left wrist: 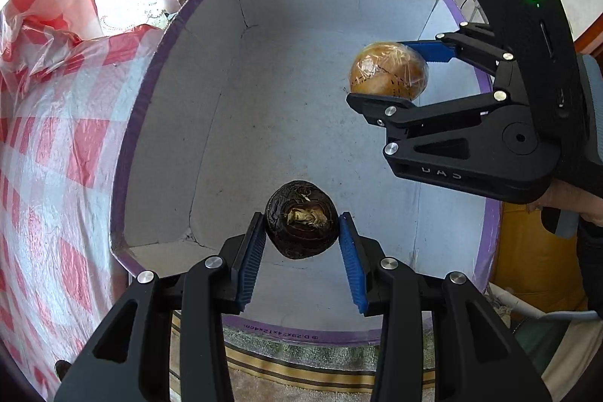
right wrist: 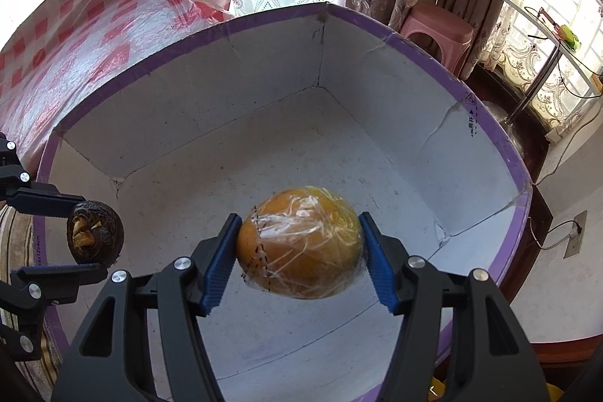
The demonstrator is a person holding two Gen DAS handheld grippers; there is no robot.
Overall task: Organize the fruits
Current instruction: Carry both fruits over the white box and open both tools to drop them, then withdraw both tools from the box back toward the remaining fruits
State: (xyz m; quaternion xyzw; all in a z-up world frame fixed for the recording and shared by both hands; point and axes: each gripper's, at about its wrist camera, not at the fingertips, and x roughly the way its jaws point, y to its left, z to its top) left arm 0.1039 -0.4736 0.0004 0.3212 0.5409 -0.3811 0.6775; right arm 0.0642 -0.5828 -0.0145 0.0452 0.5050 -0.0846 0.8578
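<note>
Both grippers point steeply down over an open cardboard box (left wrist: 301,70). The left gripper (left wrist: 301,243) clamps a dark wrinkled fruit (left wrist: 301,226); the right gripper (right wrist: 299,251) clamps a plastic-wrapped orange fruit (right wrist: 301,243).

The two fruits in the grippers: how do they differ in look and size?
The dark brown fruit in the left gripper is small, wrinkled and bare, with a pale torn patch. The orange fruit in the right gripper is clearly bigger, smooth, and wrapped in clear plastic film. Both are roundish and held above the white box.
</note>
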